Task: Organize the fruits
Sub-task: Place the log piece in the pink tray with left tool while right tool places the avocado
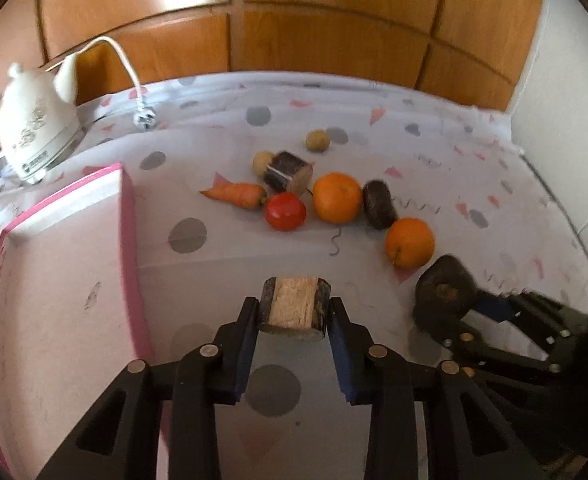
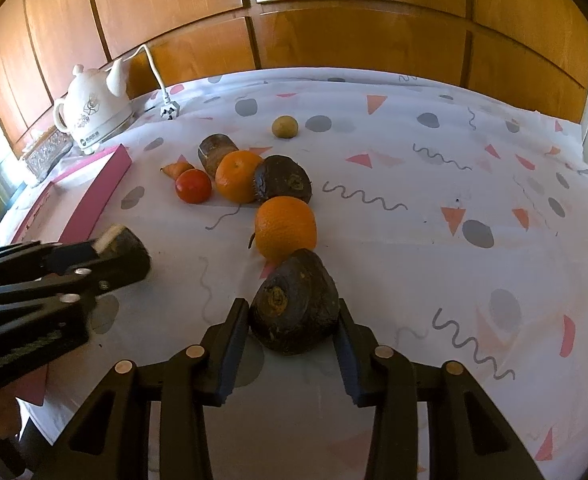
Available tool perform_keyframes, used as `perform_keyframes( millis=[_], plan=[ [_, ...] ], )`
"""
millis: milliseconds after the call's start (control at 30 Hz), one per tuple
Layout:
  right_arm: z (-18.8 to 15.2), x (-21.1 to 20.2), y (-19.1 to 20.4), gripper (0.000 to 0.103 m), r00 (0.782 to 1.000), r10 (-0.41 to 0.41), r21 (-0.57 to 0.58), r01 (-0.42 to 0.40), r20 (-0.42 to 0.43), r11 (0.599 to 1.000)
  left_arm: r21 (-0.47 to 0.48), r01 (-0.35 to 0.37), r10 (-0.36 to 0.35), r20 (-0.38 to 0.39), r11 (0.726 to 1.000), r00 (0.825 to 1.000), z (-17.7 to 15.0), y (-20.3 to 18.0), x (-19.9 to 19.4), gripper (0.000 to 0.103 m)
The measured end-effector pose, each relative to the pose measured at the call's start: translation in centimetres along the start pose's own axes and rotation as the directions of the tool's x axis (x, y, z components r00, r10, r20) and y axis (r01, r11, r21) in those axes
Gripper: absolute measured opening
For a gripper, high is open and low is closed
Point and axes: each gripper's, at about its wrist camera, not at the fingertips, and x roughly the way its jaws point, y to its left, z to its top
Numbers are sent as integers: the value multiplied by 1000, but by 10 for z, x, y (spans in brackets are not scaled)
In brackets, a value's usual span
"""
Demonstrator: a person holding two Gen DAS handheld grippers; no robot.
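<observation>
A: The cloth (image 2: 413, 240)?
B: White, with grey dots, pink triangles, grey squiggles.
A: The fruit?
B: Two oranges (image 2: 286, 226) orange, tomato (image 2: 193, 186) red.
A: The tray (image 1: 54, 300)?
B: Pink. The kettle (image 2: 94, 114) is white.

2 oranges (image 2: 286, 227) (image 2: 236, 176), a red tomato (image 2: 193, 186) left of them, 2 dark beets (image 2: 282, 179) (image 2: 295, 307) and a carrot (image 1: 236, 194) cluster right of the pink tray (image 1: 128, 216).

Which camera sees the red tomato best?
The left wrist view: the tomato sits whole and unblocked near the carrot. The right wrist view shows the tomato too, smaller and farther off.
</observation>
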Motion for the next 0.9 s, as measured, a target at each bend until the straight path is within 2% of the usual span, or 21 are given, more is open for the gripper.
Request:
perform_keyframes(
  millis=[67, 167, 233, 300, 433, 600, 700, 833, 900],
  plan=[
    [0, -1, 1, 41, 1000, -4, -7, 4, -1, 1000, -41, 14, -13, 27, 999, 1000, -1, 9, -14, 35],
    [-2, -3, 3, 41, 1000, 0, -16, 0, -5, 1000, -101, 1, 5, 62, 995, 998, -2, 26, -31, 35],
    [-4, -6, 5, 41, 1000, -5, -28, 5, -4, 1000, -148, -13, 27, 91, 989, 996, -2, 42, -44, 35],
    [-6, -8, 8, 41, 1000, -9, -42, 8, -3, 999, -201, -58, 81, 113, 978, 990, -5, 64, -56, 35],
    [-8, -9, 17, 41, 1000, -23, -73, 23, -1, 997, -265, -156, 187, 97, 952, 977, -13, 103, -63, 35],
    [-10, -11, 28, 41, 1000, -18, -103, 17, -5, 995, -368, -271, 300, 22, 890, 954, -29, 143, -60, 35],
    [-11, -11, 37, 41, 1000, -12, -123, 11, -6, 992, -406, -296, 325, 2, 865, 946, -39, 155, -63, 35],
    [-11, -9, 45, 41, 1000, 0, -143, -2, -11, 990, -416, -292, 330, 21, 861, 944, -45, 157, -70, 38],
    [-10, -9, 49, 41, 1000, 4, -154, -6, -13, 988, -425, -277, 322, 37, 862, 946, -47, 154, -78, 47]
  ],
)
